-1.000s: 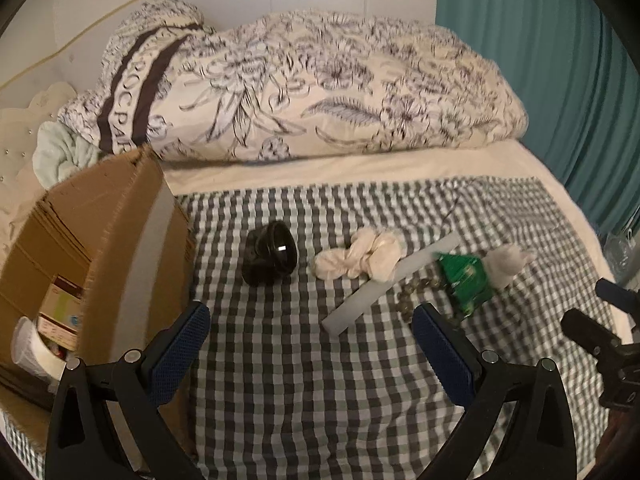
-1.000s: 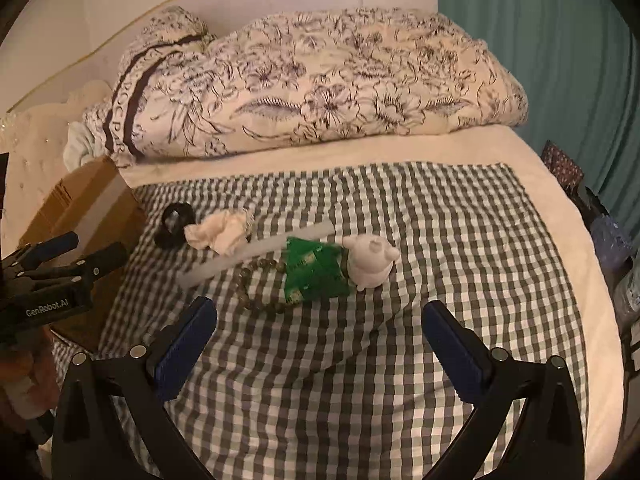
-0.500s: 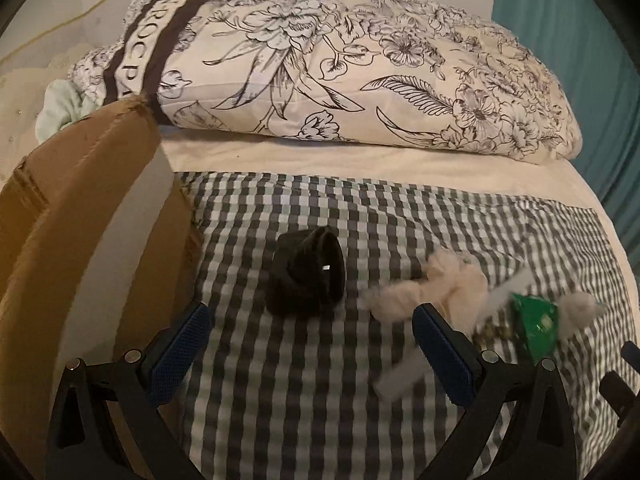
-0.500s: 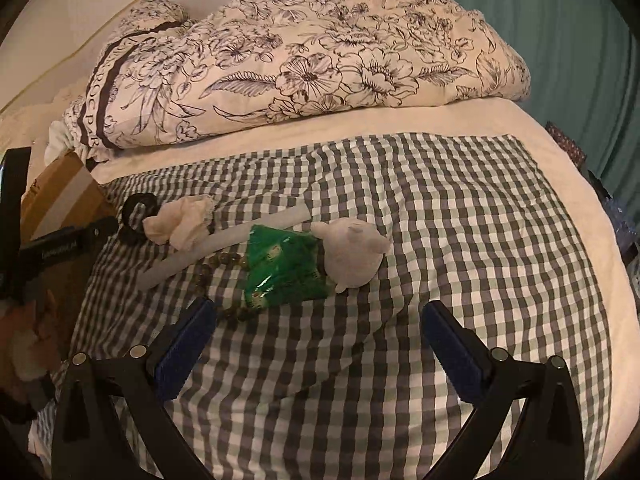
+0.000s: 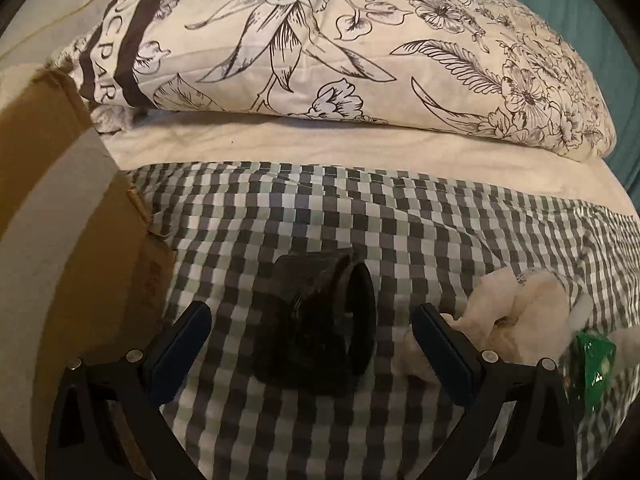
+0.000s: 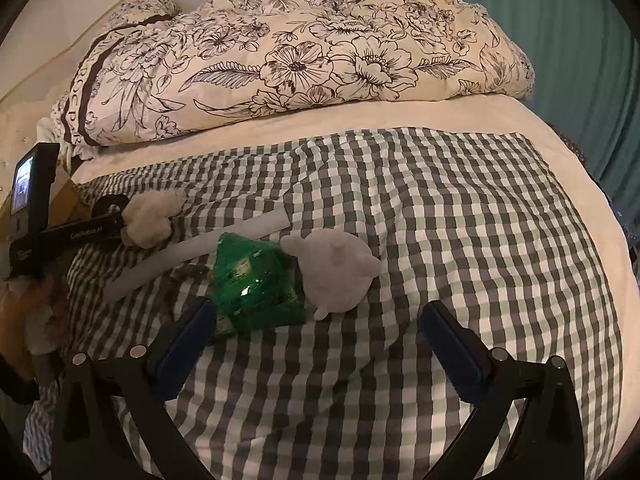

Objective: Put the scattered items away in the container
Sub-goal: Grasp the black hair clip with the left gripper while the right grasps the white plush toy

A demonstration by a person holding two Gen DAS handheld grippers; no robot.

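My left hand-held gripper hangs low over the checked blanket with its blue pads spread wide apart and gripping nothing, and the dark roll, my landmark, lies right between them, so I judge this to be the pick in hand. To do it well I would lower until the pads straddle the roll's body rather than its flared end, then close slowly, since it looks soft and the blanket under it may bunch up into the pinch. Just to the right of the roll sits the cream cloth bundle, almost touching my right-side pad, so I should keep that finger clear of it or I will drag it along. Further right of the roll lie the green packet, the white tube and the pale plush toy, touching one another in a cluster, with my right hand-held gripper parted and empty just short of them. To the left of the roll stands the cardboard box, close by, where the roll should go; I cannot see its opening from here. Beyond the roll, well apart, the flowered duvet is heaped across the bed.
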